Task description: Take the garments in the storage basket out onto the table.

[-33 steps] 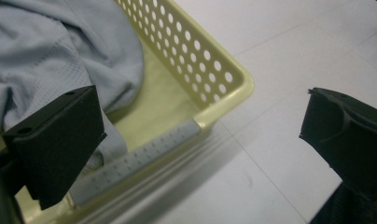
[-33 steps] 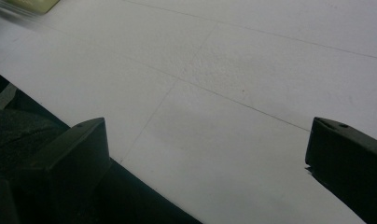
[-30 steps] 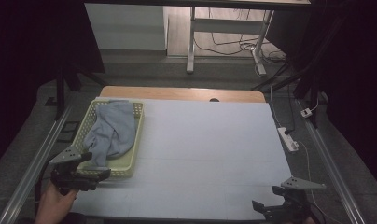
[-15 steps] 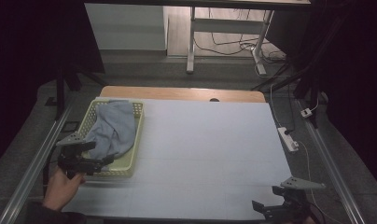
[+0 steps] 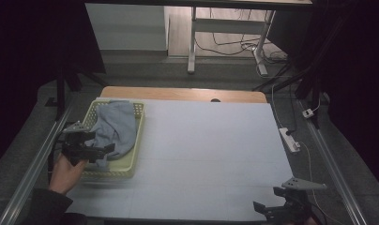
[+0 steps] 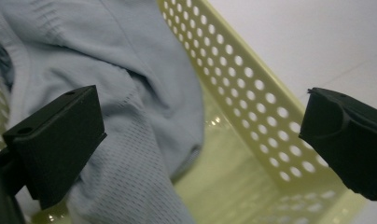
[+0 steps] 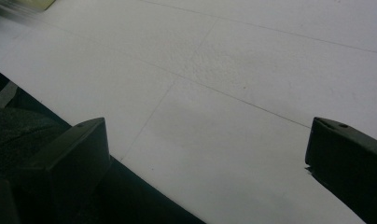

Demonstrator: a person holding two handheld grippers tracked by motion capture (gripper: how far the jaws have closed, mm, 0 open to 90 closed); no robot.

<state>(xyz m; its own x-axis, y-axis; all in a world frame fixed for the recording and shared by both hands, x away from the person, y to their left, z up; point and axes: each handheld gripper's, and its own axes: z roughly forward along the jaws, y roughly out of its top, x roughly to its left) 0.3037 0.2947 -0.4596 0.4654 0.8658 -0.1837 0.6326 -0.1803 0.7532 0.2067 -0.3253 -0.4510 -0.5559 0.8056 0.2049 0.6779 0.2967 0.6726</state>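
Covering most of the high view, the wide pale-blue sheet over the wooden table (image 5: 206, 154) is lying flat and bare apart from the things at its left edge. Sitting on that left side is the pale-yellow perforated plastic basket (image 5: 131, 164), and a crumpled light-blue mesh-knit cloth (image 5: 115, 129) is filling most of it, bunching toward the far end and spilling toward the near wall. The left gripper (image 5: 101, 151), held in the person's left hand (image 5: 68, 171), is hovering over the basket's near half just above the cloth; in the left gripper view its two black jaws are standing wide apart, one over the cloth (image 6: 130, 93) and the other over the basket's holed side wall (image 6: 252, 107), clamping nothing. The right gripper (image 5: 267, 210) is resting low at the near right edge of the sheet, well apart from the basket, its jaws also spread wide over bare sheet (image 7: 252, 70). A white power strip (image 5: 291, 139) is lying beside the table's right edge.
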